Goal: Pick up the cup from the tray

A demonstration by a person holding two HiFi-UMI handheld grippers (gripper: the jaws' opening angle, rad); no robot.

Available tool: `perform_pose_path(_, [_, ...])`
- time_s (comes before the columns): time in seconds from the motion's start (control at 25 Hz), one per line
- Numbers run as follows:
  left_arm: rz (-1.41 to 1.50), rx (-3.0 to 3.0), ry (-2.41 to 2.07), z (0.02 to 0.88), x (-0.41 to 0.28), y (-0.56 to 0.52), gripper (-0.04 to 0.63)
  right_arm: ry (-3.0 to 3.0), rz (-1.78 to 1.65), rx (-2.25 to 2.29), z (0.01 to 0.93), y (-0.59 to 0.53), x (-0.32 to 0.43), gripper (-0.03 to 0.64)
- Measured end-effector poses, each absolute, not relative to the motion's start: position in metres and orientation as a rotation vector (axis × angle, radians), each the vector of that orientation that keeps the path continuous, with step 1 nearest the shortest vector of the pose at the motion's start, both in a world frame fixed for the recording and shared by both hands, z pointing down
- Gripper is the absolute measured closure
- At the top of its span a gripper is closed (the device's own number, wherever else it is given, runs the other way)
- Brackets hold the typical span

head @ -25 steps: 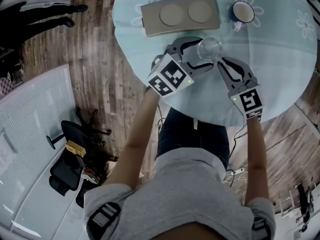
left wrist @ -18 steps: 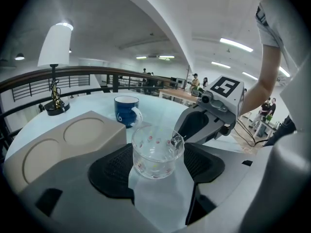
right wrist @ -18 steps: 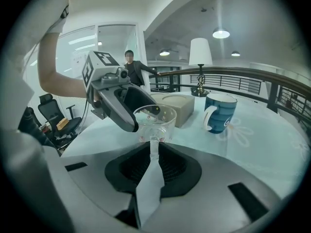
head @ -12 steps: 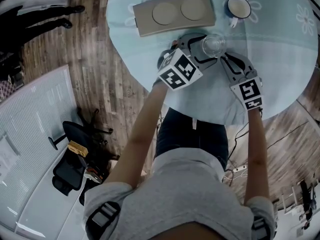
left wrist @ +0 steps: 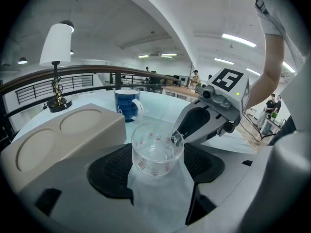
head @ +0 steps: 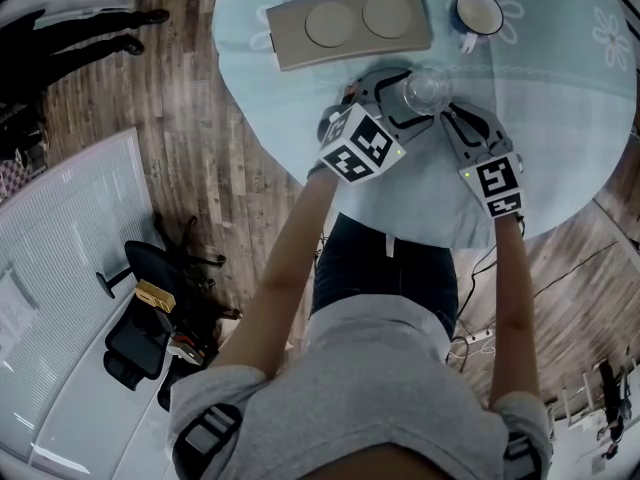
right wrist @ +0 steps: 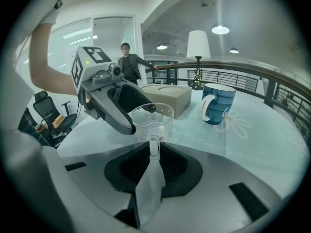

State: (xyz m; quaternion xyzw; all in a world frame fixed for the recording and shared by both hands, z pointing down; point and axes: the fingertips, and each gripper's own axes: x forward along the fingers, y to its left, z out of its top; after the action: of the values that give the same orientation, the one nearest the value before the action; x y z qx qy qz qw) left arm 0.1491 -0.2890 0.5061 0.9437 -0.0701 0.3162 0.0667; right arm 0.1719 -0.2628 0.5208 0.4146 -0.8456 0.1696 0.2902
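My left gripper point(head: 408, 96) clasps the glass cup point(head: 427, 88); my right gripper point(right wrist: 154, 149) pinches its handle. Tray point(head: 345, 23) top centre, blue mug point(head: 478, 13) upper right.

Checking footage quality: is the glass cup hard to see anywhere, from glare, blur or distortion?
Head view: sharp, but the glass cup fades against the pale tablecloth. Left gripper view: cup crisp, fisheye bending, dark corners. Right gripper view: same bending, bright ceiling lamps.

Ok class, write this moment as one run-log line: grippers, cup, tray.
left gripper: shut on glass cup body | right gripper: shut on its handle | glass cup: off tray | tray: both recesses empty
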Motion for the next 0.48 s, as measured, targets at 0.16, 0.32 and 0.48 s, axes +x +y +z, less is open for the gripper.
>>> perform_pose_path(0.16, [0.93,2.835,-0.247,0.504,0.143,-0.289,0.264,-2.289,0.503,1.165,0.514,-0.264,0.173,0.512])
perform_pose_path(0.32, [0.853,2.8,-0.321,0.496,0.126,-0.293,0.264,-2.292,0.516,1.238,0.503,-0.259,0.183,0.486])
perform_pose_path(0.48, [0.743,2.759,-0.424,0.478,0.104,-0.297,0.266,-2.351,0.539,1.437,0.463,-0.263,0.195,0.488])
